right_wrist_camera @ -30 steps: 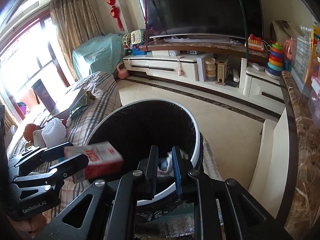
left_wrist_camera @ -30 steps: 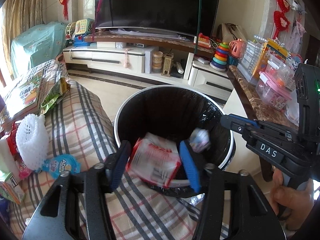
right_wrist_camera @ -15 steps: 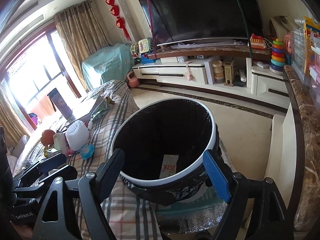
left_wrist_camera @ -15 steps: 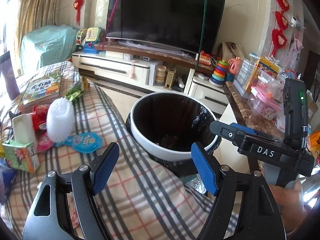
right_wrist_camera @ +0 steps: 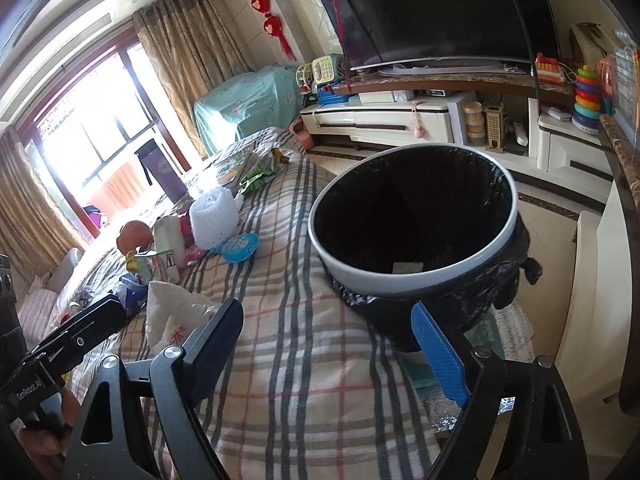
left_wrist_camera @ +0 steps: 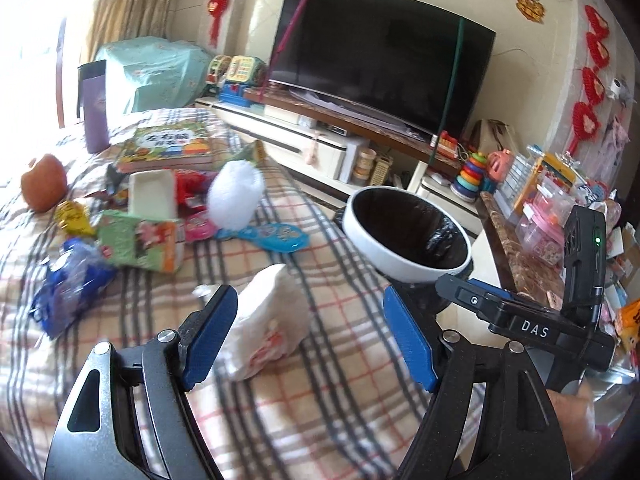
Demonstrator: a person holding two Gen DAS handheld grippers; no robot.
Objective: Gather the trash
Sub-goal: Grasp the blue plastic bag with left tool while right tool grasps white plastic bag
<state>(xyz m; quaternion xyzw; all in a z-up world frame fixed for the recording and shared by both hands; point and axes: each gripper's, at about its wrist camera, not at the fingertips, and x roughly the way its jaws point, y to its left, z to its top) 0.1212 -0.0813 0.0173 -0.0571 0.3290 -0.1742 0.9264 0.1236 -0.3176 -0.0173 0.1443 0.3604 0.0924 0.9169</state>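
A white trash bin [left_wrist_camera: 404,264] with a black liner stands beside the plaid-covered surface [left_wrist_camera: 328,392]; it also shows in the right wrist view [right_wrist_camera: 400,280], with a wrapper inside [right_wrist_camera: 407,267]. My left gripper [left_wrist_camera: 310,338] is open and empty, just above a crumpled white plastic bag [left_wrist_camera: 268,320], which also shows in the right wrist view [right_wrist_camera: 172,312]. My right gripper [right_wrist_camera: 332,348] is open and empty near the bin's front rim. More trash lies further left: a green carton [left_wrist_camera: 140,244], a blue wrapper [left_wrist_camera: 66,284], a white foam net [left_wrist_camera: 236,196], a blue lid [left_wrist_camera: 272,236].
A book [left_wrist_camera: 168,148], an orange fruit [left_wrist_camera: 42,182] and a white box [left_wrist_camera: 152,192] lie on the plaid surface. A TV [left_wrist_camera: 380,64] on a cabinet stands behind. A marble-topped counter [left_wrist_camera: 524,256] with toys and boxes runs along the right.
Both grippers dropped their items into the bin, opened and pulled back. The left gripper swung left over the plaid surface, now above the white plastic bag.
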